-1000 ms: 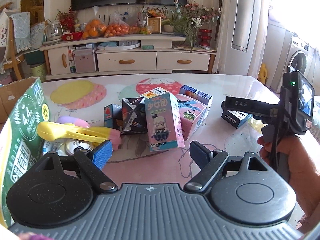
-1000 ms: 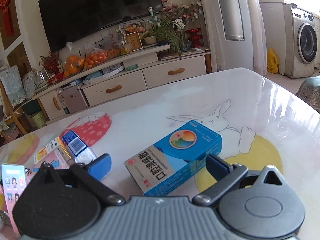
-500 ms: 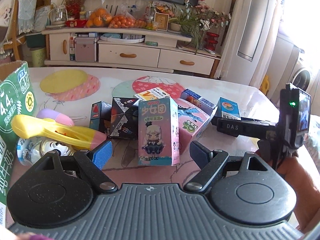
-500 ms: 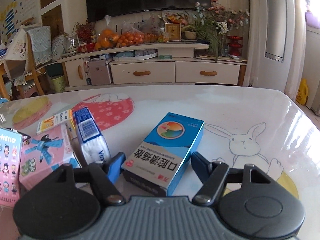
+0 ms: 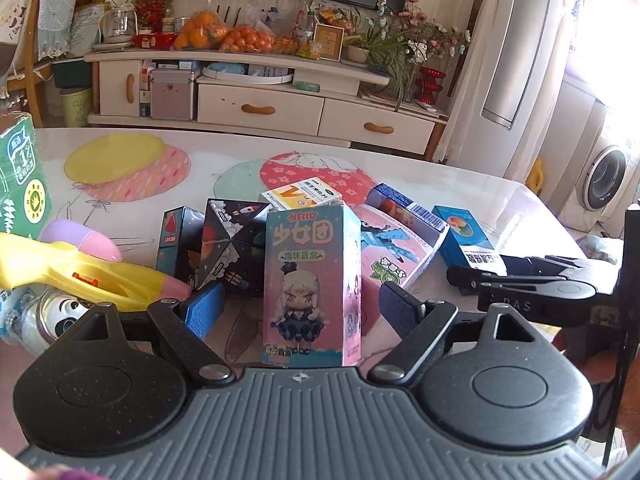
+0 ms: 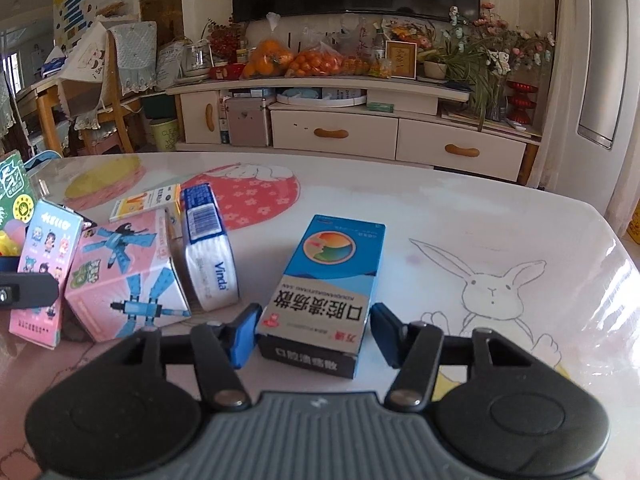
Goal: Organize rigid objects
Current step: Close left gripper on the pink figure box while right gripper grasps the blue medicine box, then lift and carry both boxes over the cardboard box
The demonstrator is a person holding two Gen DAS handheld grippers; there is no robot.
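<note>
My left gripper (image 5: 298,306) is open, its pads on either side of an upright pink and blue doll box (image 5: 312,280) without touching it. My right gripper (image 6: 316,334) is open around the near end of a blue medicine box (image 6: 332,276) lying flat on the table; the left pad is close to the box, the right pad apart. The blue box also shows in the left wrist view (image 5: 462,236), with the right gripper's fingers beside it. A pink box with a blue plane (image 6: 128,276) and a Vinda tissue pack (image 6: 206,240) lie left of the blue box.
Dark space-print boxes (image 5: 228,240), a yellow-white medicine box (image 5: 306,196), a yellow toy (image 5: 80,270) and a green carton (image 5: 20,184) crowd the table's left. The table (image 6: 460,216) has a rabbit drawing at the right. A TV cabinet stands beyond.
My right gripper has swung to line up with the blue box and moved in, so its pads now flank the box's near end. My left gripper has closed in on the doll box.
</note>
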